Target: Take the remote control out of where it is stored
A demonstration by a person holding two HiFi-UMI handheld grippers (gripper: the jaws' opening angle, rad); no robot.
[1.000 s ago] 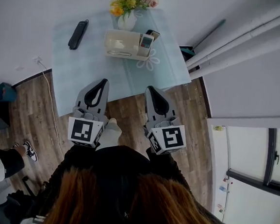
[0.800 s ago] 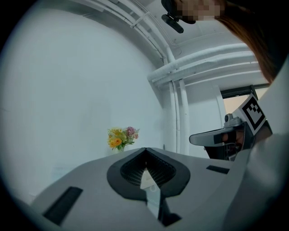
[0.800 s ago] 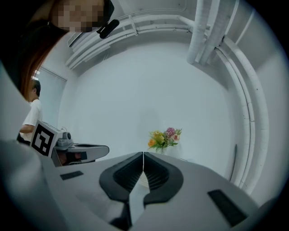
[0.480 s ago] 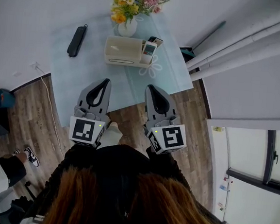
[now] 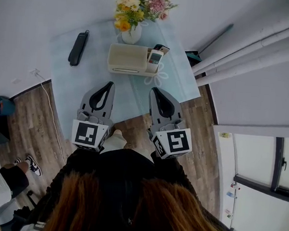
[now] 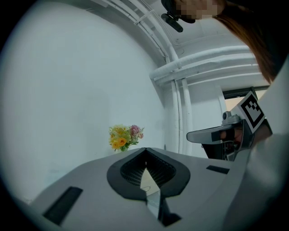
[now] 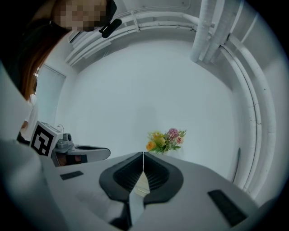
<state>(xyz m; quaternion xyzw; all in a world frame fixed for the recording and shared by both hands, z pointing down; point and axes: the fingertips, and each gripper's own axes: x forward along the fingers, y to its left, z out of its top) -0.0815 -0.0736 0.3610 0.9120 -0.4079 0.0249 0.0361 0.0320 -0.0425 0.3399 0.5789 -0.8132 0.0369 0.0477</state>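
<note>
On the pale blue table (image 5: 86, 87) stands a cream storage box (image 5: 129, 60). A light remote control (image 5: 154, 59) stands upright in its right-hand compartment, with a darker one (image 5: 162, 49) just behind it. A black handset (image 5: 78, 47) lies on the table's left. My left gripper (image 5: 107, 84) (image 6: 145, 150) and right gripper (image 5: 154, 91) (image 7: 143, 154) are side by side over the table's near edge, well short of the box. Both are shut and hold nothing. Each gripper view looks over the jaws at the wall.
A white vase of flowers (image 5: 131, 32) (image 6: 124, 136) (image 7: 165, 140) stands right behind the box. A white cable (image 5: 54, 109) runs down the wood floor at the left. Another person's leg and shoe (image 5: 29, 165) are at lower left. Pipes (image 5: 251, 41) run along the right wall.
Both grippers have moved forward, and their tips now reach over the table's near edge. The table and box sit lower and nearer in the head view. The jaws stayed shut.
</note>
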